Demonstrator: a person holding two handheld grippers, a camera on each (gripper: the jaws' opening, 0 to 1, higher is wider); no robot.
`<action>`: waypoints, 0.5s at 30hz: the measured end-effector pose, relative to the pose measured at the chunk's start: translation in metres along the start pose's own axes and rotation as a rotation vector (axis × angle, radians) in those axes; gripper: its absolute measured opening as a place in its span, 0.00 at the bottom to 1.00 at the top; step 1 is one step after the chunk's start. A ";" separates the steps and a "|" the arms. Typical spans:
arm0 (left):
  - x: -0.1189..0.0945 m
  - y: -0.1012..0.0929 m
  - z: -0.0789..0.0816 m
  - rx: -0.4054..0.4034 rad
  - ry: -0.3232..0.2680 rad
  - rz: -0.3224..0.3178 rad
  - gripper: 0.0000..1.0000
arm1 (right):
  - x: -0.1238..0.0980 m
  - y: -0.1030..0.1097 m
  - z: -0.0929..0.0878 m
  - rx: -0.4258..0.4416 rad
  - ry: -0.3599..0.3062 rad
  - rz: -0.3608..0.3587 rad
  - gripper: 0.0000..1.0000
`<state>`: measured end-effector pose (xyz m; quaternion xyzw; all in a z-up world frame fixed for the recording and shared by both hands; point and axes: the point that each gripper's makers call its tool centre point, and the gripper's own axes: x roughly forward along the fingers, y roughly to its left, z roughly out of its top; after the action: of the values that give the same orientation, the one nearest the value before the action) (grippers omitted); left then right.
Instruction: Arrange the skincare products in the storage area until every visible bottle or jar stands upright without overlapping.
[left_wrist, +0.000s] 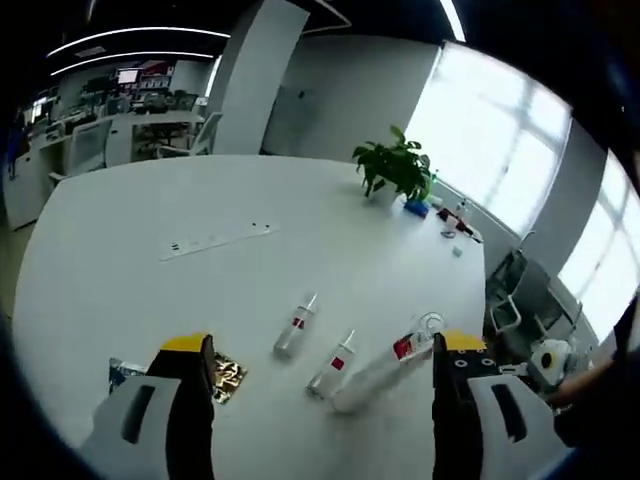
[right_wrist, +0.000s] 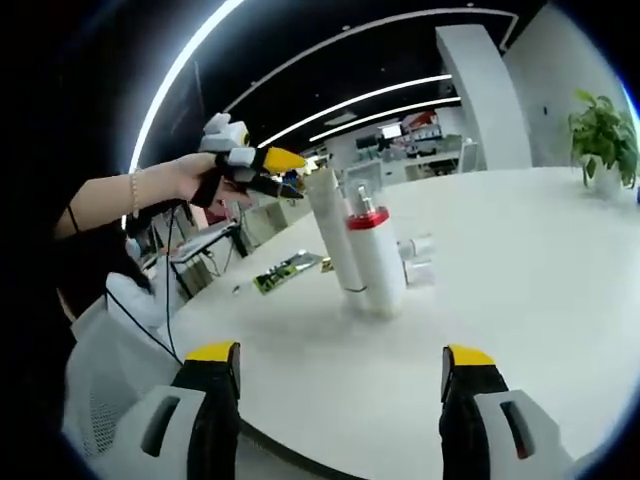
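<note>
In the left gripper view, my left claw (left_wrist: 320, 372) hangs released above the white desk (left_wrist: 150, 200), where two small bottles (left_wrist: 296, 326) and a larger white tube (left_wrist: 375, 375) lie flat beside a gold packet (left_wrist: 228, 378). In the right gripper view, my right claw (right_wrist: 340, 375) is released too, with the red-collared tube (right_wrist: 375, 262) just ahead on the desk and the small bottles beyond it.

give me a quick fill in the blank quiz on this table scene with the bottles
1. The bottles in the left gripper view are all lying ____ on the white table.
2. The potted plant stands near the table's far edge, beside the ____.
3. In the right gripper view the other gripper is held by a person's ____.
4. The right gripper has its jaws ____, with nothing between them.

Missing words: down; window; hand; open
</note>
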<state>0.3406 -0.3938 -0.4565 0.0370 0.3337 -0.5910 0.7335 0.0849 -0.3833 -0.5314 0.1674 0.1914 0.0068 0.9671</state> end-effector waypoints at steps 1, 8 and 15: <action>0.007 0.004 0.000 -0.005 0.014 0.001 0.78 | 0.000 0.000 0.000 0.000 -0.002 -0.001 0.83; 0.052 0.006 -0.013 0.011 0.108 -0.026 0.71 | 0.000 -0.001 0.000 0.007 0.001 0.002 0.76; 0.090 0.023 -0.045 0.132 0.258 -0.017 0.61 | 0.001 0.002 -0.003 0.022 0.012 0.014 0.73</action>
<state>0.3484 -0.4422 -0.5471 0.1579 0.3860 -0.6083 0.6753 0.0845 -0.3809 -0.5334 0.1792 0.1960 0.0127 0.9640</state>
